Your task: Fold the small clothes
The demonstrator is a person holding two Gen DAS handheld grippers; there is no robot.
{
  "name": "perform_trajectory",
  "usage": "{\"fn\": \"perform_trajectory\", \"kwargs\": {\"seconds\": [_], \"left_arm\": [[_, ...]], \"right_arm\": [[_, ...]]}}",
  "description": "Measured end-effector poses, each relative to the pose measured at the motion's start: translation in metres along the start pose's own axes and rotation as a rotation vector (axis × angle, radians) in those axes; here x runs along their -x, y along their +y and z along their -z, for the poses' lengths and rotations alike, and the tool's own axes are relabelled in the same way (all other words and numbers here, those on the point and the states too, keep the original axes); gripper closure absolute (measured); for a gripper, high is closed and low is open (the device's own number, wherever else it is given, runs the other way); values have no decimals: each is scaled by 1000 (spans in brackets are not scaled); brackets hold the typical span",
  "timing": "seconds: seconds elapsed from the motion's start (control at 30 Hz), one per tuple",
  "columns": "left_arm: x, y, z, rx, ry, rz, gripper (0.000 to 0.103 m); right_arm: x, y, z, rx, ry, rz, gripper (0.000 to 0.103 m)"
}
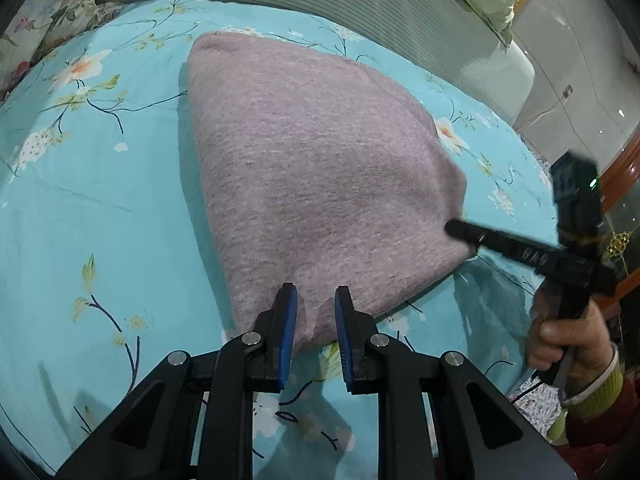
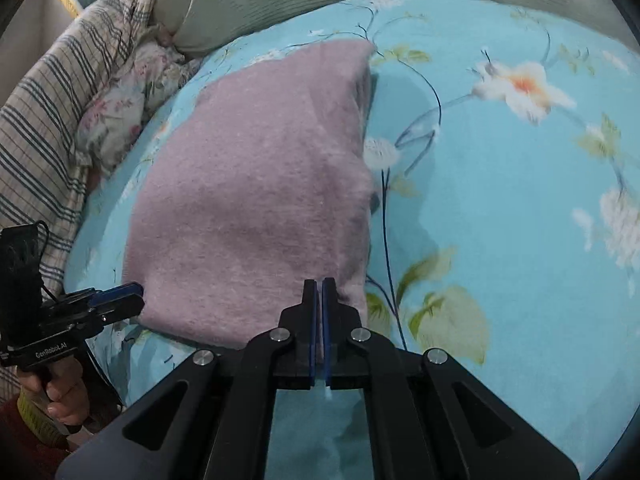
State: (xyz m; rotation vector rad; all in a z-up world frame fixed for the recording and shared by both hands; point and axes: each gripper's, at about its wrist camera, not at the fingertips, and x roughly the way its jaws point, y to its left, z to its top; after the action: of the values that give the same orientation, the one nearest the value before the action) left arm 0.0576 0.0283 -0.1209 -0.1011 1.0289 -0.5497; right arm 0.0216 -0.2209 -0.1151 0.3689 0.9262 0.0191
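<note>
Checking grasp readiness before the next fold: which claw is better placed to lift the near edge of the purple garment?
Likely the left claw: its jaws stand open, straddling the near edge of the purple garment. The right claw is shut at the near right corner; whether it pinches fabric is unclear.

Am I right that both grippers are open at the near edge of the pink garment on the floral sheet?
Not quite: only the left gripper is open. The right gripper is shut, its fingers pressed together at the near edge of the pink garment, as the right wrist view shows. The garment does lie on the floral sheet.
</note>
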Motion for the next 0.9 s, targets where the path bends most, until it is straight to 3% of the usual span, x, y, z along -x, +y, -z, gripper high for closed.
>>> {"fn": "perform_trajectory", "kwargs": {"seconds": [0.9], "left_arm": [[6, -5, 10, 1, 18, -49, 83]], "right_arm": [[19, 18, 11, 9, 25, 51, 100]]}}
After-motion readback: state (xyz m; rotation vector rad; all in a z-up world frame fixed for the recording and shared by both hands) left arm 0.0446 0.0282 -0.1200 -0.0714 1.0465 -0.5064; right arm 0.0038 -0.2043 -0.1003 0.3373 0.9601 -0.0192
